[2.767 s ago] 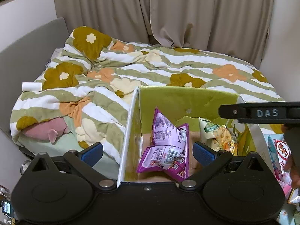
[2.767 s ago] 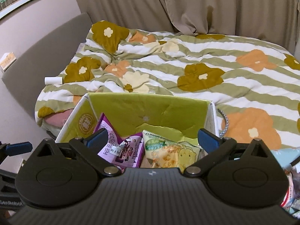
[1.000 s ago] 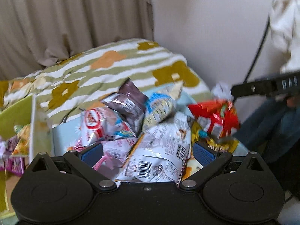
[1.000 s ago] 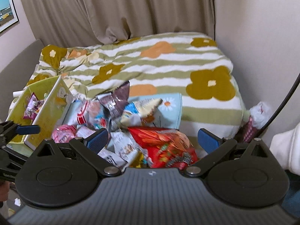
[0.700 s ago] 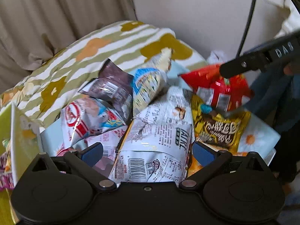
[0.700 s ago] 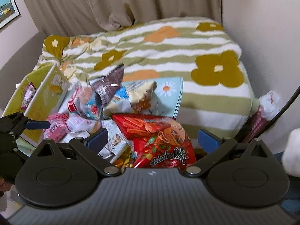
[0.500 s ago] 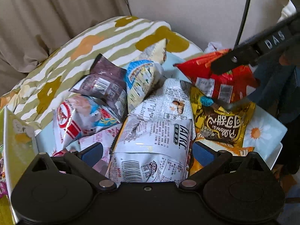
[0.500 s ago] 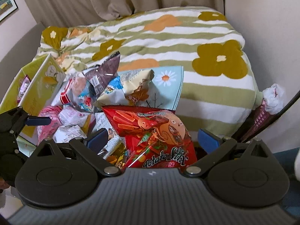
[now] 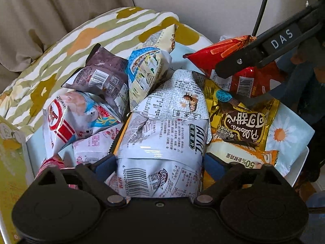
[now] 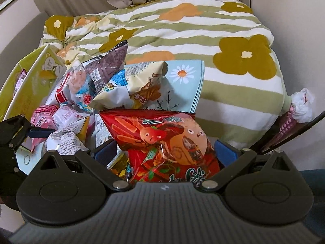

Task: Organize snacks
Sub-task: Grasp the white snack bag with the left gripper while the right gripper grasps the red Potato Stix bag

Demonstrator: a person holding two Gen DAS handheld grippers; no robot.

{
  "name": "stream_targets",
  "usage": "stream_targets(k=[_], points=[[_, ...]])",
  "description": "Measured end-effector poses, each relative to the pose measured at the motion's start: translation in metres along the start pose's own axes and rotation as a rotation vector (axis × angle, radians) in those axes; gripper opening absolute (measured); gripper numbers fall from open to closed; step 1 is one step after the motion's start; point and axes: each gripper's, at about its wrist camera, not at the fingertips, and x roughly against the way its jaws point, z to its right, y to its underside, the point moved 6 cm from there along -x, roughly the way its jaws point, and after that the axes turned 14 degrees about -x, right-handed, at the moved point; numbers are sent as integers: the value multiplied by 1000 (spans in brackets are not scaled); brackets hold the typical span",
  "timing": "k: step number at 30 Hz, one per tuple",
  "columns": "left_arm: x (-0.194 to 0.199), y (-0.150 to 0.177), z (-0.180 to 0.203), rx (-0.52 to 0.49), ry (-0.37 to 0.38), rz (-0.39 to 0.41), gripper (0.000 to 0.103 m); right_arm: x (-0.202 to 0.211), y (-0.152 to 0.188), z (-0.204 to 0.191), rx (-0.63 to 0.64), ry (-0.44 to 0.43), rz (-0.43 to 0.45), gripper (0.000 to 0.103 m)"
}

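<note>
Straddling separate packets low in frame, left gripper (image 9: 159, 165) brackets the white bag (image 9: 162, 154), right gripper (image 10: 165, 150) the red bag (image 10: 168, 142), both spread wide to pick from the heap

The snack pile (image 9: 113, 105) is sitting on a tray (image 9: 300, 160) at the foot of the bed (image 10: 203, 26), with the cardboard box (image 10: 30, 77) standing just left of it. A newsprint-pattern bag (image 9: 162, 142) is lying in front, a potato-sticks bag (image 10: 162, 140) to its right, a pillow-snack bag (image 9: 239, 120) between them.

A floral striped bed (image 10: 233, 46) carries a daisy-printed tray (image 10: 189, 75) heaped with snack bags (image 9: 162, 122).
</note>
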Motion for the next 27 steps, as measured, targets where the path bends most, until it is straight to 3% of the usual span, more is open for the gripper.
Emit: stream_targets(k=[5,19,21,27], points=[[3,2,-2,6,-12,7,83,-1,0,0,1,2,-1,103],[13,8,-1,32,-12,27,79,-3,3,-12,93,48,9,103],[15,9,-2,36,-12,32,79,-3,6,-14,121,51,8,92],[26,7,2,59,-19,51,79,2,8,-17,139,56,32,84]])
